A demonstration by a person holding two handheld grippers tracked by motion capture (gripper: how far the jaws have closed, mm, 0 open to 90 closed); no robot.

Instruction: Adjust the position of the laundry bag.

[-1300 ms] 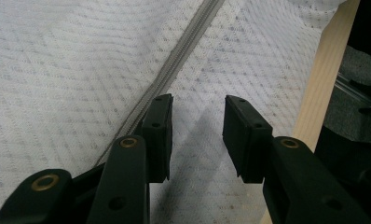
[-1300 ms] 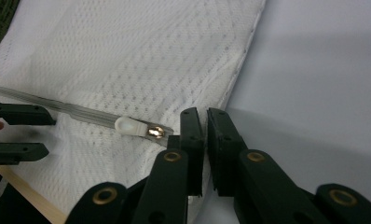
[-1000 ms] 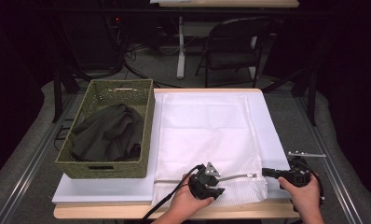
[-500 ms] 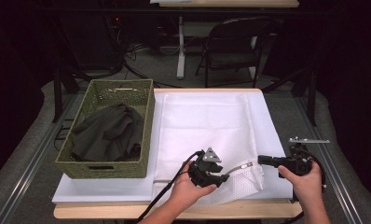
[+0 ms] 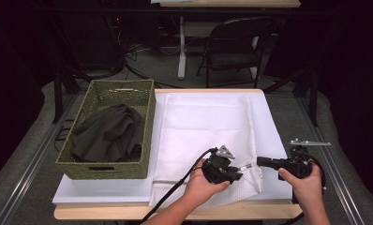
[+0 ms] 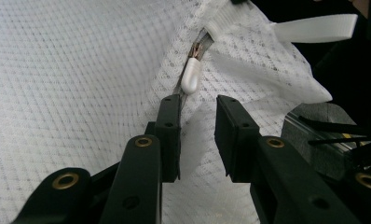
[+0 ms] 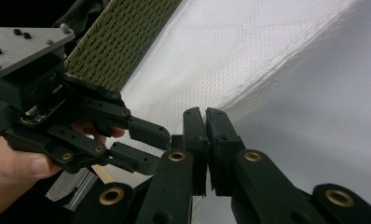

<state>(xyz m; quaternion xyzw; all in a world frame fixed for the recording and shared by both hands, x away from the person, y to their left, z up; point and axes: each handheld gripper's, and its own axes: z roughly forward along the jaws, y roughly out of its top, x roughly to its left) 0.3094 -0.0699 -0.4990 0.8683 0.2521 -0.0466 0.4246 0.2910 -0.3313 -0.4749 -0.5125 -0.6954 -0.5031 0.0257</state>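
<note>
A white mesh laundry bag (image 5: 203, 126) lies flat on the table, its zipper along the near edge. My right gripper (image 5: 260, 161) (image 7: 204, 114) is shut on the bag's near right corner and holds it up a little. My left gripper (image 5: 241, 172) (image 6: 200, 105) points at that corner from the left. Its jaws have just been closing but still stand apart, with a fold of mesh (image 6: 197, 126) between them. The white zipper pull (image 6: 191, 77) hangs just past the tip of one jaw, untouched. A white strap loop (image 6: 314, 27) sticks out beyond it. In the right gripper view, the left gripper (image 7: 160, 149) shows at left.
A green woven basket (image 5: 105, 166) with a dark cloth (image 5: 109, 133) in it stands at the left, on a white board (image 5: 105, 187). The wooden table edge (image 5: 128, 212) runs along the front. A chair (image 5: 236, 42) stands beyond the table.
Both hands have risen and moved a little away from the front edge, lifting the bag's near right corner. The left jaws have narrowed.
</note>
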